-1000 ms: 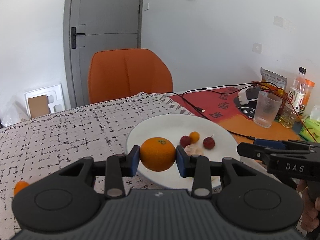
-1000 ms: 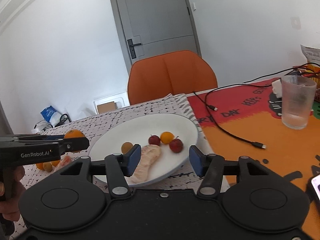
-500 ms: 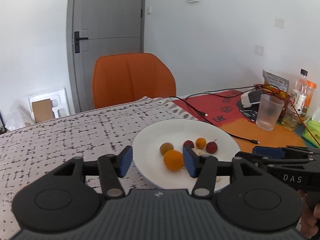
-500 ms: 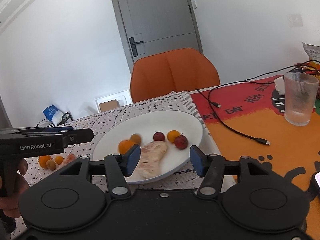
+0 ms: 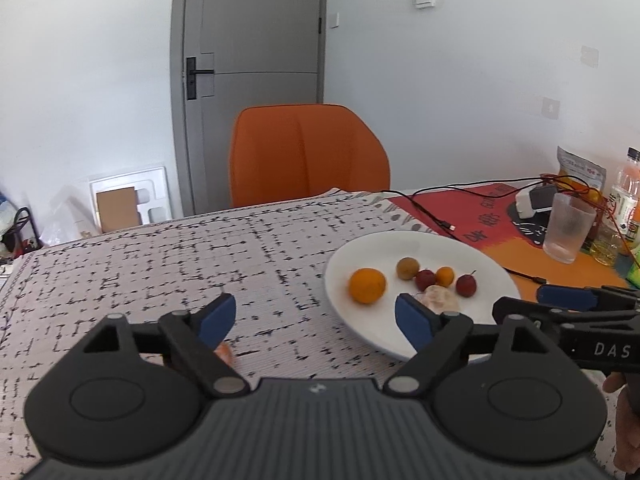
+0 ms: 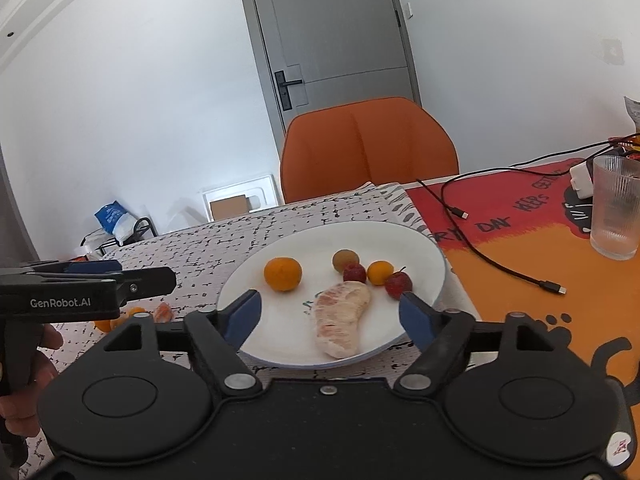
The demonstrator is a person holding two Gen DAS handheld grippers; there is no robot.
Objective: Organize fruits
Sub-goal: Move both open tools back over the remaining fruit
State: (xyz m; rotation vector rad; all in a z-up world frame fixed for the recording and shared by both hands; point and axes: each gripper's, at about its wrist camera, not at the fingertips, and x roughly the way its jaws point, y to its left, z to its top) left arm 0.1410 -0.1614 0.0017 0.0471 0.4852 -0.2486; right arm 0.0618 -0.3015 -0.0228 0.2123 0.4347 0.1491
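A white plate (image 5: 420, 246) (image 6: 360, 240) holds an orange (image 5: 367, 285) (image 6: 282, 274), a peeled pomelo segment (image 5: 440, 300) (image 6: 342, 320) and several small red, brown and orange fruits (image 6: 354, 272). My left gripper (image 5: 316, 316) hangs over the tablecloth left of the plate. Its jaws are opening and nothing is between them. My right gripper (image 6: 330, 314) hovers at the plate's near rim. Its jaws are opening too. The pomelo segment lies between them on the plate, clear of both pads. Loose small fruits (image 6: 136, 314) lie on the cloth at the left.
A glass tumbler (image 6: 616, 216) and a black cable (image 6: 500, 264) sit on the red-orange mat to the right. Bottles (image 5: 626, 200) and a snack bag stand at the far right. An orange chair (image 5: 308, 152) is behind the table. An orange piece (image 5: 226, 354) lies under my left finger.
The left gripper let go of the orange, which now rests on the plate, then opened wide and drew back to the left. The right gripper's jaws spread wider around the pomelo segment.
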